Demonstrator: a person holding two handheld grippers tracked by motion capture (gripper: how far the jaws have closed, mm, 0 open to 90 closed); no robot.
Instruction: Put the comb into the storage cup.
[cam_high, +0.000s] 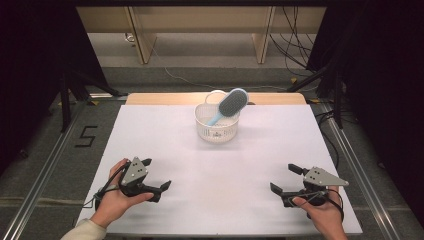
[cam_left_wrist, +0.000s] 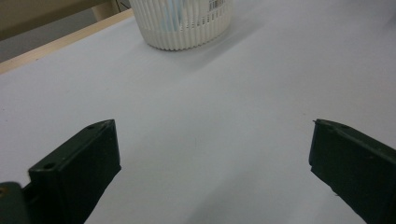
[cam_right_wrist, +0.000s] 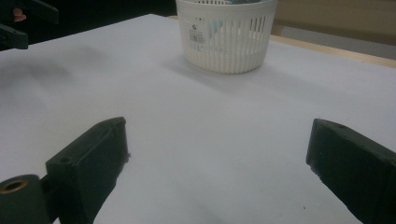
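While both hands are resting near the table's (cam_high: 150, 130) front edge, the left gripper (cam_high: 158, 174) and right gripper (cam_high: 283, 178) are sitting with jaws spread wide, holding nothing, well apart from the white slatted basket (cam_high: 216, 129) standing toward the far middle. A blue-handled brush (cam_high: 229, 105) is already lying in the basket, its grey bristled head leaning out over the far right rim. Judging by this, the placing looks done, with little left but pulling back. A barcode sticker (cam_right_wrist: 197, 32) is showing on the basket's wall, its print too small to read, and a dark "5" (cam_high: 86, 136) is marked on the floor left of the table
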